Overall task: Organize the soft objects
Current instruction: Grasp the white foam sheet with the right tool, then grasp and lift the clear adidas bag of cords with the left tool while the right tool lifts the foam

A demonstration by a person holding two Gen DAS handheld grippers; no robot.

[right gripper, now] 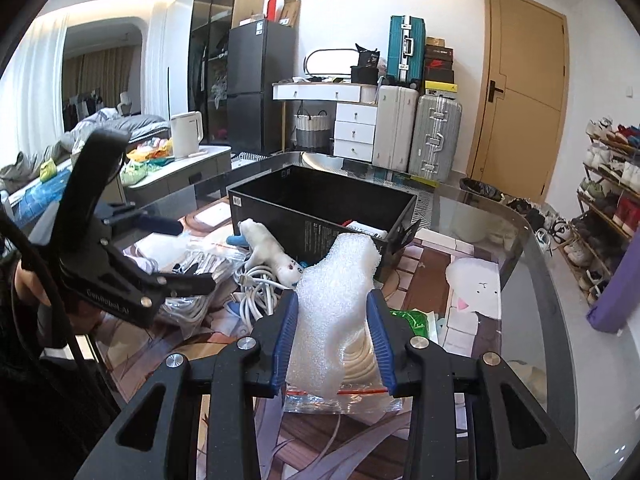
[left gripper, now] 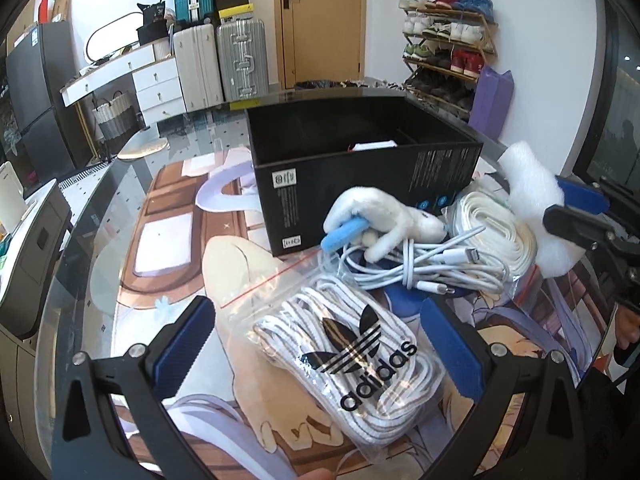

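Observation:
My right gripper (right gripper: 333, 312) is shut on a piece of white foam wrap (right gripper: 334, 292), held above the table in front of the open black box (right gripper: 320, 216); the foam also shows in the left wrist view (left gripper: 536, 200). My left gripper (left gripper: 316, 320) is open, its pads on either side of a clear bag of white laces with an adidas logo (left gripper: 344, 344), not touching it. A white plush toy (left gripper: 384, 220) and a bundle of white cables (left gripper: 424, 268) lie beside the box (left gripper: 360, 160).
A coil of white cord in a zip bag (left gripper: 496, 224) lies under the right gripper. The glass table has a printed mat (left gripper: 168, 240). Suitcases (left gripper: 240, 60), a drawer unit and a shoe rack (left gripper: 448, 48) stand behind. A green packet (right gripper: 412, 320) lies at right.

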